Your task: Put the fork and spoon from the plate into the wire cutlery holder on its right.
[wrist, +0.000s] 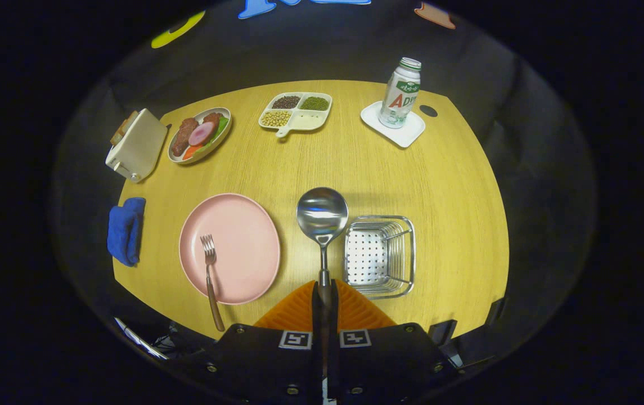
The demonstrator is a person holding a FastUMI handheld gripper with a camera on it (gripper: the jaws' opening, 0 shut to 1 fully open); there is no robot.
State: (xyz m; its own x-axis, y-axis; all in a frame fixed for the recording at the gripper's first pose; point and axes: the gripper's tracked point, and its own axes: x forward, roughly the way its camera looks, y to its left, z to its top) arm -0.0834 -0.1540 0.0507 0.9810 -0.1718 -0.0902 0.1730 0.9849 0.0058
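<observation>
Wooden table (411, 180) carries the pink plate (243, 236), where the fork (210, 270) lies untouched; the wire cutlery holder (379, 256) beside it stands empty. Neither piece is in yet. The gripper (324, 298) has its fingers clamped together on the spoon (322, 216), raised between plate and holder.

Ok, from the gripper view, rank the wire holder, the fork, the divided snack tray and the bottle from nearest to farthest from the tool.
The tool is shut on the spoon.
1. Wire cutlery holder: just ahead, to the right of the spoon.
2. Fork: on the pink plate, to the left.
3. Divided snack tray: far side, straight ahead.
4. Bottle: far right corner, on a white coaster; only marginally farther than the tray.
</observation>
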